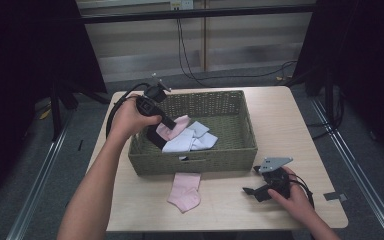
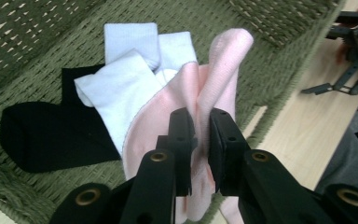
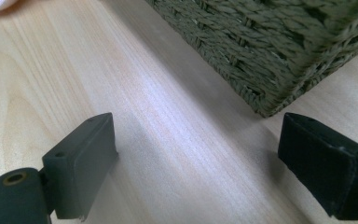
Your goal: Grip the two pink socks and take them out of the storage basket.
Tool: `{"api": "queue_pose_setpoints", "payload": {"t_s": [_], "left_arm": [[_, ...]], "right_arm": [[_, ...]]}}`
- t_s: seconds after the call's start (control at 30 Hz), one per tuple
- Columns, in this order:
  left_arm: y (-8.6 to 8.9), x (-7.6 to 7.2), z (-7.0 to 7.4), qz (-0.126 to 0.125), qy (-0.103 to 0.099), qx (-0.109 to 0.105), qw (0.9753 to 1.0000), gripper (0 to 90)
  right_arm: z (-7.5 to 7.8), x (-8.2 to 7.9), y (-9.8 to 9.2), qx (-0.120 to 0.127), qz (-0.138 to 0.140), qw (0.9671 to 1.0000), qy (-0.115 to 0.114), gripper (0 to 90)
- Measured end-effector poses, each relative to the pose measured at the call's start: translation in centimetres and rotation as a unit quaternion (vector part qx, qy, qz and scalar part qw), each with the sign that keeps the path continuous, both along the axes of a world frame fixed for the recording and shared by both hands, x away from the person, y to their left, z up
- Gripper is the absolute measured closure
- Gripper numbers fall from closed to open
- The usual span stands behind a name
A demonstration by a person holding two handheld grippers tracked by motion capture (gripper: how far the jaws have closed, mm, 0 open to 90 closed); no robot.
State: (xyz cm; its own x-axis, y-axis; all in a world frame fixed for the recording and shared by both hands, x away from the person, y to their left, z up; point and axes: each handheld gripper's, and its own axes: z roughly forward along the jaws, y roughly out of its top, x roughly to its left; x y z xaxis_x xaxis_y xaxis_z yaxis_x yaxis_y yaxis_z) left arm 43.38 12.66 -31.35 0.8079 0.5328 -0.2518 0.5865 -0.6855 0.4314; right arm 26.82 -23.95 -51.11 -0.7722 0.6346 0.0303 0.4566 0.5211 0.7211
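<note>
Here the pale pink cotton sock (image 2: 214, 79) stood pinched between the pressed-together jaws of the left gripper (image 2: 201, 140), a fold of it rising up the centre of the left gripper view over the inside of the olive-green woven rectangular basket (image 1: 220, 100). Just left of it in that view lay white and pale blue socks (image 2: 121, 79), partly overlapping a black sock (image 2: 42, 135) on the basket floor. In the high view the left gripper (image 1: 172, 125) reached in from the basket's upper left corner. A second pink sock (image 1: 185, 192) lay on the light wooden worktop (image 1: 290, 125), below the basket's front wall. At lower right of the high view the right gripper (image 1: 252, 192) rested low over the worktop, its jaws spread wide apart with nothing between them, near the basket's corner.
</note>
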Motion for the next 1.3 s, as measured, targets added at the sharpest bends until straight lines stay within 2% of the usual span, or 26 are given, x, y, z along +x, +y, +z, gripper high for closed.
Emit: {"api": "queue_pose_setpoints", "payload": {"t_s": [0.37, 0.43, 0.67, 1.1, 1.3], "left_arm": [[-0.2, -2.3, 0.6, -0.018, -0.009, -0.007, 0.9998, 79.7], [-0.2, -2.7, 0.8, -0.031, -0.008, -0.004, 0.9995, 79.7], [-0.4, -4.5, 0.9, -0.048, -0.015, -0.017, 0.9986, 79.5], [-0.8, -6.8, -0.1, -0.069, -0.023, -0.030, 0.9969, 79.5], [-1.3, -8.2, -1.0, -0.092, -0.034, -0.033, 0.9947, 78.5]], "right_arm": [[0.0, 0.0, 0.0, 0.000, -0.001, 1.0000, 0.002, 10.6], [0.0, 0.0, 0.0, 0.000, 0.000, 1.0000, 0.002, 10.6], [0.0, 0.0, 0.0, -0.001, 0.000, 1.0000, 0.002, 10.6], [0.0, 0.0, 0.0, -0.001, 0.000, 1.0000, 0.002, 10.6], [0.0, 0.0, 0.0, -0.001, 0.001, 1.0000, 0.001, 10.6]]}}
